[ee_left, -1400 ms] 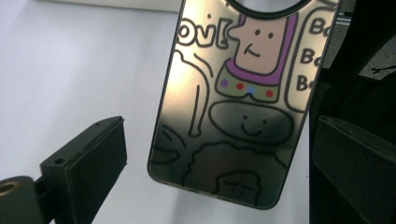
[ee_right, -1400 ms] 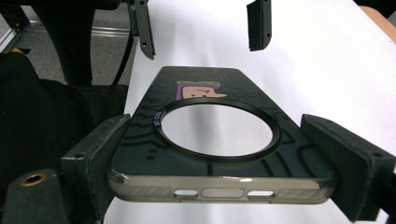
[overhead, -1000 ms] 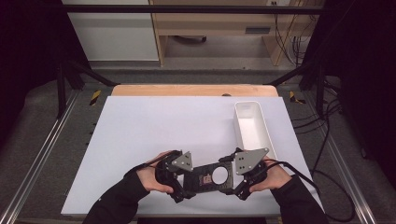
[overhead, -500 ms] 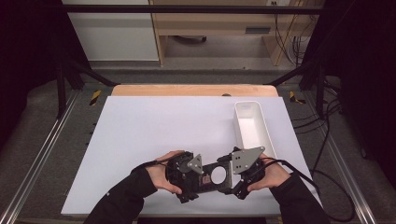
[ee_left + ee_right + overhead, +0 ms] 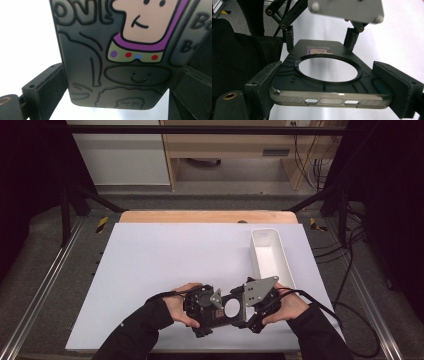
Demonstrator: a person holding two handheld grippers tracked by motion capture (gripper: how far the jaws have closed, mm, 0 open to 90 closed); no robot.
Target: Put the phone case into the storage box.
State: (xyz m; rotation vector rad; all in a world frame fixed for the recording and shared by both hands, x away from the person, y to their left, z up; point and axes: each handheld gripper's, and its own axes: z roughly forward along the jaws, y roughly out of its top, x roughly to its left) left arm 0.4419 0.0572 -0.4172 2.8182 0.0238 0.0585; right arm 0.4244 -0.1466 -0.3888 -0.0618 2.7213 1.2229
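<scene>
High view is showing both grippers meeting low over the white worktop (image 5: 165, 265), at about six o'clock in the frame, with a dark phone case (image 5: 226, 311) stretched between them. The left gripper (image 5: 204, 306) is coming in from nine o'clock and the right gripper (image 5: 252, 301) from three o'clock, each gripped by a hand in a black sleeve. A white tray (image 5: 271, 256) is lying on the worktop at about one o'clock from the case, near the right gripper but apart from it.

Left gripper view is showing the fingers (image 5: 46, 87) of that gripper closing on the case's two long edges, pads pressing against the printed side, where a cartoon figure with a purple collar and coloured dots is appearing.

Right gripper view is showing the fingers (image 5: 265, 82) of the right gripper clamping the case's other end, the one with the port cut-outs, on both sides. The case's big round ring is facing up, and the left gripper's fingers are holding the far end at twelve o'clock.
</scene>
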